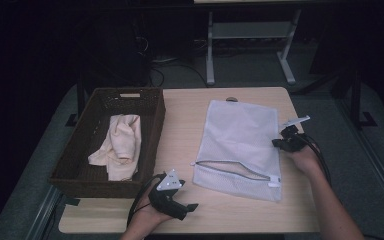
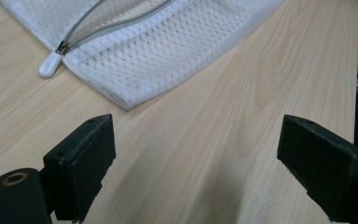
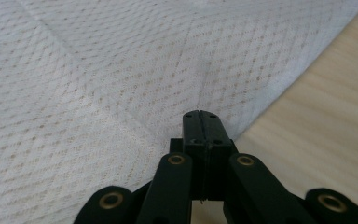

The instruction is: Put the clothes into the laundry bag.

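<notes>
A white mesh laundry bag (image 1: 240, 145) is laid flat on the wooden table (image 1: 180, 125), approx. at the middle-right of the top; it is taken as the landmark here. Its zipper (image 1: 230, 169) is seen partly undone along the near edge, w/ the white pull tab (image 2: 50, 64) resting on the wood at the bag's near-left corner.

The right gripper (image 1: 286, 141) is held at the bag's right edge, about halfway along it. In the right gripper view its jaws are seen pressed fully together, tip (image 3: 200, 122) right at the hem. Whether mesh is pinched between them can't be told: the jaw tips cover that spot. The fabric is seen creased in a line running away from the tip.

The left gripper (image 1: 177, 202) is held near the table's front edge, just left of & nearer than the bag's near-left corner, apart from it. In the left gripper view its jaws are spread wide w/ nothing but bare wood between them, the bag's corner ahead of them.

A dark wicker basket (image 1: 80, 150) is set left of the bag, well apart, w/ a cream cloth (image 1: 120, 142) lying inside.
</notes>
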### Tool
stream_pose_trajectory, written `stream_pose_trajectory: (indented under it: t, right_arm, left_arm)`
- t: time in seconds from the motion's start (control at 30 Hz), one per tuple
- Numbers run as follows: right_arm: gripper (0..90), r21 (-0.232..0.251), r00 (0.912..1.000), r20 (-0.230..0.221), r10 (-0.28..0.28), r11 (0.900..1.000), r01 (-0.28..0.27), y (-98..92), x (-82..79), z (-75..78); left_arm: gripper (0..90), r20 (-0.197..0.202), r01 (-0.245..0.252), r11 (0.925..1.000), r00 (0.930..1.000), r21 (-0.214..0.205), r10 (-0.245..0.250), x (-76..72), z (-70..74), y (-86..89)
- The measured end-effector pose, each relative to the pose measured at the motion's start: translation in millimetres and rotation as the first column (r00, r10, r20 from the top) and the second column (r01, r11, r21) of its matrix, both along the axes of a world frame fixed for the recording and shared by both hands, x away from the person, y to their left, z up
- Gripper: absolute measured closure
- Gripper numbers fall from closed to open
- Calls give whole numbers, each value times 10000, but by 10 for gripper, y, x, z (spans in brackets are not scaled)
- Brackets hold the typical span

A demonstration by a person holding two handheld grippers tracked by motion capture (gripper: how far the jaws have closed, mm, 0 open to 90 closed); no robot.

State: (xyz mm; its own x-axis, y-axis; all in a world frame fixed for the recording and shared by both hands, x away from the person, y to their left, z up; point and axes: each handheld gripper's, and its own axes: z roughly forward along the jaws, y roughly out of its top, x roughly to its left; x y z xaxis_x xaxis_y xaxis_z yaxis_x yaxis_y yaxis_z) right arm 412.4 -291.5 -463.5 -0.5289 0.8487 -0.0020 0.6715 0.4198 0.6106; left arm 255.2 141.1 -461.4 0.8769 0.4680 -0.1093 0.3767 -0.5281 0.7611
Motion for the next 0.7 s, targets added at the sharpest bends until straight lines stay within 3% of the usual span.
stream_pose_trajectory:
  t: [0.7]
  right_arm:
    - [898, -686, 9998, -163, 149, 9975, -160, -303, -661, 40]
  left_arm:
    - [122, 7, -108, 9999, 9999, 110, 108, 6, -3, 12]
